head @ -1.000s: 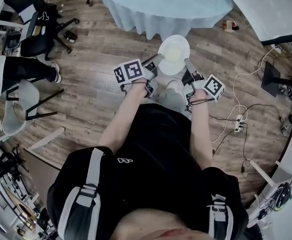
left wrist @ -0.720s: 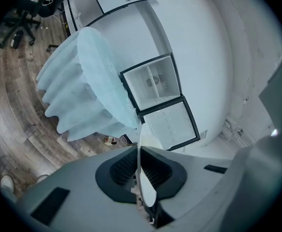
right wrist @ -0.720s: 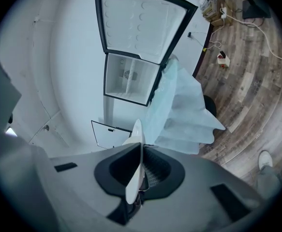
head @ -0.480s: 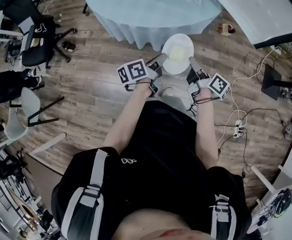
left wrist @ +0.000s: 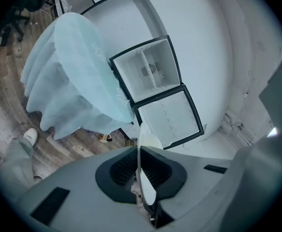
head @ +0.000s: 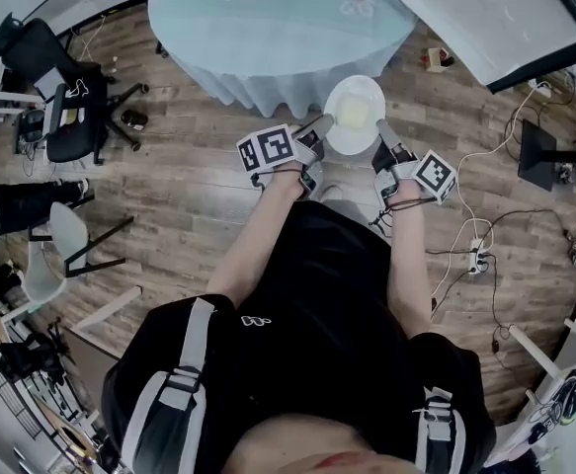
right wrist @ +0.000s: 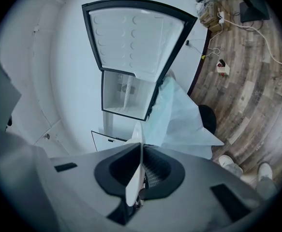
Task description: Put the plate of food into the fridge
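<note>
White plate of food, in the head view, hangs between left claw and right claw, now nearer the far counter than a second ago. Left gripper view: jaws clamp its rim, and the open fridge is far ahead. Right gripper view: same pinch. The carry looks under way.

Glossy smooth plate, prob. ceramic; thin cloth tablecloth w/ soft folds; matt wood-plank floor; fridge interior smooth white plastic.
</note>
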